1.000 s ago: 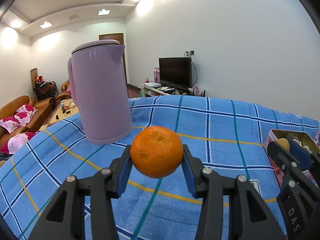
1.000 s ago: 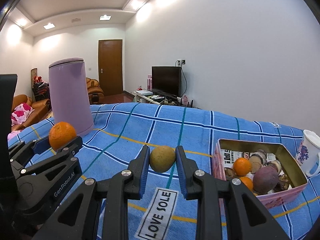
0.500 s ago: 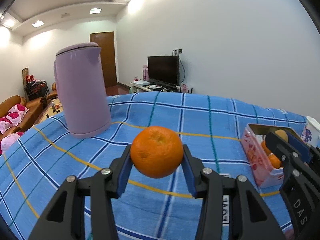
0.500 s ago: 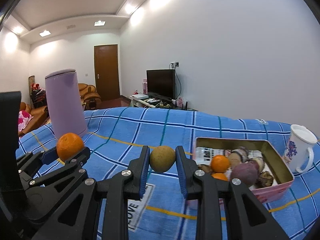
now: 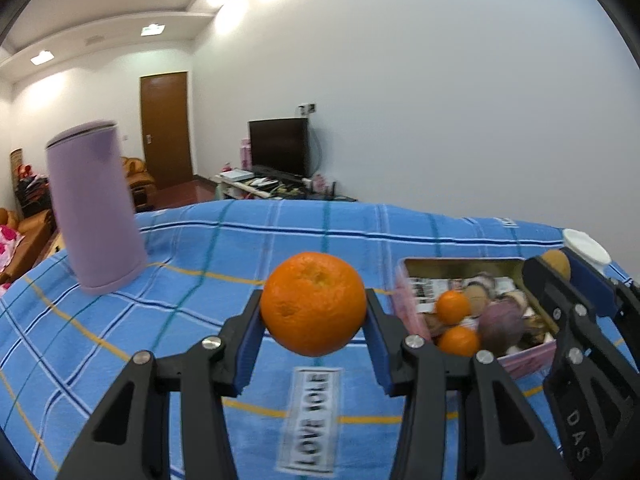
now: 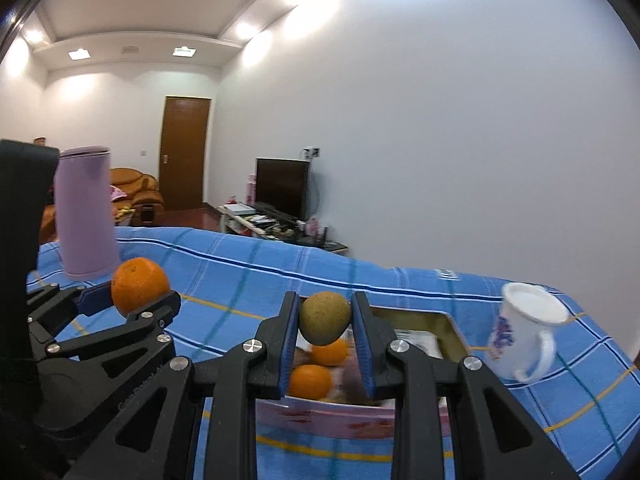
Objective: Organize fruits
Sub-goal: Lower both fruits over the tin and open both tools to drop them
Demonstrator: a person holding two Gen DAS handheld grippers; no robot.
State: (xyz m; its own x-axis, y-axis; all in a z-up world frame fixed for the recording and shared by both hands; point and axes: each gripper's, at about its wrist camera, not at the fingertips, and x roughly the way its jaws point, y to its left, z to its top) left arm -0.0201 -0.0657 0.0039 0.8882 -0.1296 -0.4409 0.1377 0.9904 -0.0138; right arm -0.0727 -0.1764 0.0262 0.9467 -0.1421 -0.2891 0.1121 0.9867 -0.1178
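1. Left gripper [image 5: 314, 334]: pads clamped on big orange [image 5: 313, 303], held above blue cloth [image 5: 224, 264], left of tin [image 5: 412, 276].
2. Right gripper [image 6: 325, 334]: jaws nearly together, pinching small brown-green fruit [image 6: 325, 317] over tin w/ other fruit.

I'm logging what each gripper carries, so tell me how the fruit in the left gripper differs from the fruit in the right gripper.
The orange in the left gripper is bright orange; the brownish-green fruit in the right gripper is dull and speckled. The orange is the larger, so the left jaws stand wider than the right. The orange is round; the brownish-green fruit looks slightly oval. Both are clamped between blue pads, lifted clear of the blue checked cloth.
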